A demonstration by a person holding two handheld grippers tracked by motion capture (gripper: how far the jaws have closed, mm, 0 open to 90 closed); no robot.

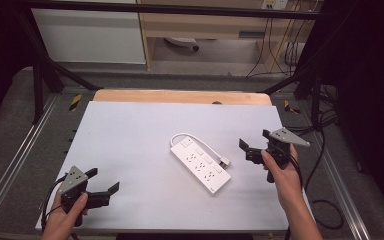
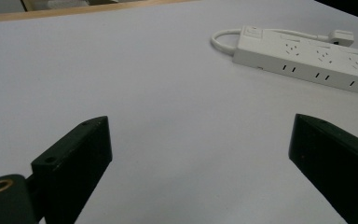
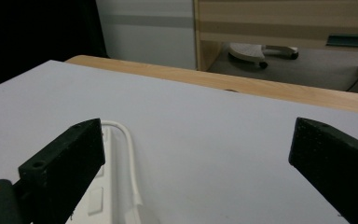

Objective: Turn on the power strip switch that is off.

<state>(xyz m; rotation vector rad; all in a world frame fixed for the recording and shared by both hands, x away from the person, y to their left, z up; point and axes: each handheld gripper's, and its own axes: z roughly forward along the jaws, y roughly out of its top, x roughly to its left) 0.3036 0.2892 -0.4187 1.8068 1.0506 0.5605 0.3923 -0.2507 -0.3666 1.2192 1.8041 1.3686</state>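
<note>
The worktop [image 1: 130, 150] is the largest item: a pale grey sheet over a wooden board whose edge shows along the far side. It carries one object group, set right of centre.

The power strip [image 1: 200, 164] lies flat on the worktop, running diagonally from far-left to near-right, sockets facing up. In my left tool view it sits at the upper right [image 2: 307, 56], well apart from the jaws. In my right tool view its near end appears at the lower left [image 3: 98, 196], partly behind the left jaw.

My left tool [image 1: 102, 186] rests at the near-left corner of the worktop, held in my left hand [image 1: 65, 220]. Its jaws are spread wide with only bare worktop between them. It points toward the power strip.

My right tool [image 1: 252, 145] is held in my right hand [image 1: 282, 175] at the right edge of the worktop, just beside the near end of the power strip but apart from it. Its jaws stand spread wide, with nothing between them.

The white cable [image 1: 192, 136] loops out from the far end of the power strip and runs back along its right side.

The plug [image 1: 224, 161] lies on the worktop at the cable's end, just beside the strip and between it and my right tool.
</note>
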